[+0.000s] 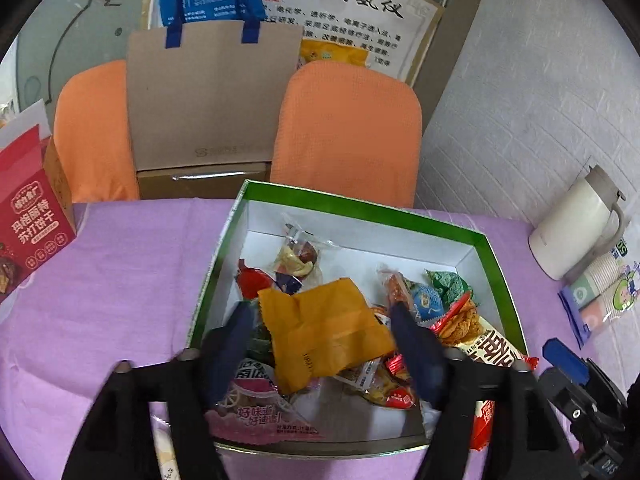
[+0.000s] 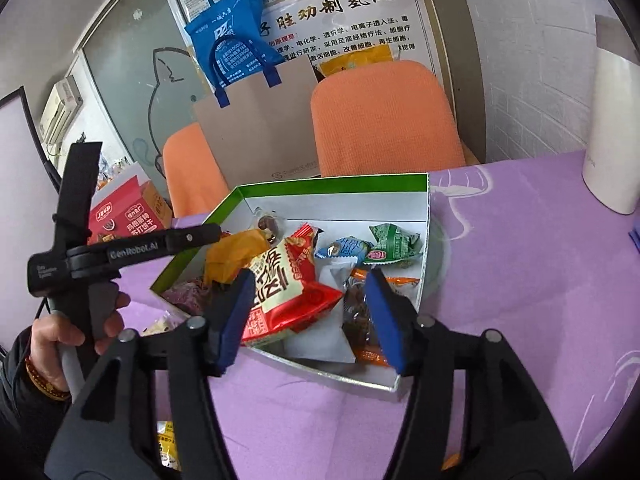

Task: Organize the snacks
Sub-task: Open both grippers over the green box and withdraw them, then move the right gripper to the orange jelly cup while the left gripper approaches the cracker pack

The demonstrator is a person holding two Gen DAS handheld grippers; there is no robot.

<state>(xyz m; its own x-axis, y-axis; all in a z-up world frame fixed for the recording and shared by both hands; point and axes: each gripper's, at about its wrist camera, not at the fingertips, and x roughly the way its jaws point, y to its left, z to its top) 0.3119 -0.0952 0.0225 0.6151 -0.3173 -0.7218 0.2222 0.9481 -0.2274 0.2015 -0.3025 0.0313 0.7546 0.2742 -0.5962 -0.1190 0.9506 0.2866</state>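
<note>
A green-rimmed white box (image 1: 496, 264) on the purple tablecloth (image 1: 132, 272) holds several wrapped snacks. In the left wrist view my left gripper (image 1: 326, 348) stands open above the box's near side, and an orange packet (image 1: 320, 328) lies between its fingers on top of the pile. In the right wrist view my right gripper (image 2: 312, 316) is open over the near corner of the box (image 2: 332, 186). A red-and-white snack bag (image 2: 292, 284) rests between its blue pads, with a dark brown packet (image 2: 358, 316) by the right pad. A hand (image 2: 60, 336) holds the left gripper's handle at the left.
A red cracker box (image 1: 28, 232) stands at the table's left edge. A white jug (image 1: 576, 224) and a pack of paper cups (image 1: 600, 292) are at the right by the wall. Two orange chairs (image 1: 348, 132) and a brown paper bag (image 1: 208, 100) stand behind the table.
</note>
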